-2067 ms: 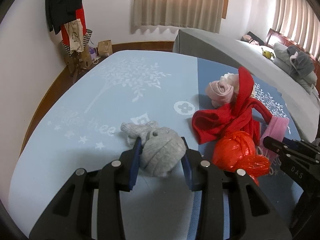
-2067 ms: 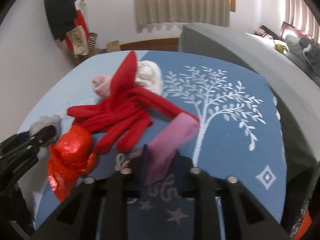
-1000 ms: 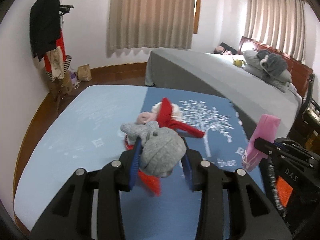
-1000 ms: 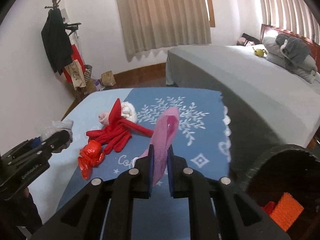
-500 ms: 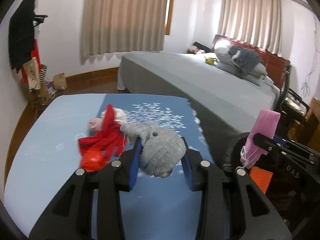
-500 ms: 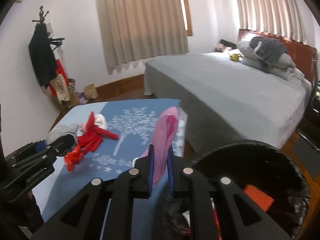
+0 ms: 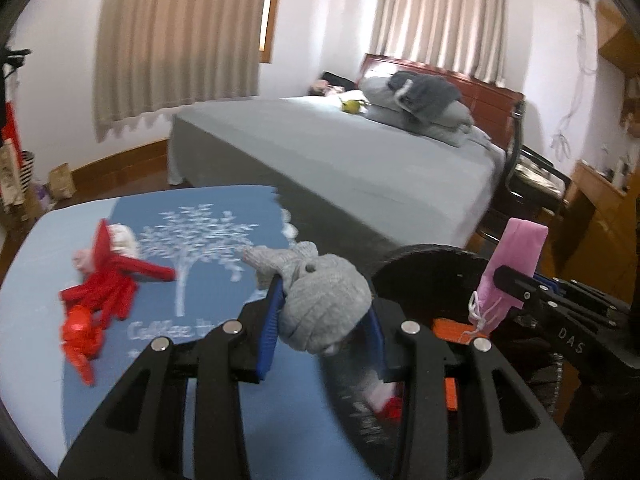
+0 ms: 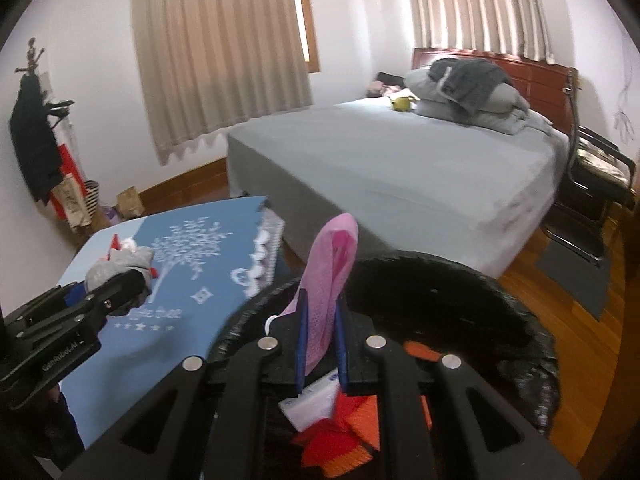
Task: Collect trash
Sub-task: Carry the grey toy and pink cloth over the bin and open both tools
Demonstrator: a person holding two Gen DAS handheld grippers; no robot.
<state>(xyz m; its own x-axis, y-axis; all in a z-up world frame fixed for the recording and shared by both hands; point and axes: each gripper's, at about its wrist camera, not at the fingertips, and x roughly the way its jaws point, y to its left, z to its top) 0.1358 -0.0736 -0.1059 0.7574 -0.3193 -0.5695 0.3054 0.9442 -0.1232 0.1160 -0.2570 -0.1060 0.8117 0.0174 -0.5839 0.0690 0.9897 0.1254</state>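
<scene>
Gripping a balled grey sock (image 7: 320,304), the left gripper (image 7: 324,336) is hanging at the near rim of the black trash bin (image 8: 516,320). The right gripper (image 8: 320,354) is clamping a pink face mask (image 8: 332,276) directly over the bin. Red gloves (image 7: 108,284) are lying on the blue tablecloth (image 7: 36,280), far left.

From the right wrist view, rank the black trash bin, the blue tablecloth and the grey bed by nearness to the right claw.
1. Black trash bin: directly beneath the right claw, which grips the pink cloth.
2. Blue tablecloth: to the left, beside the bin.
3. Grey bed: beyond both, across the room.
</scene>
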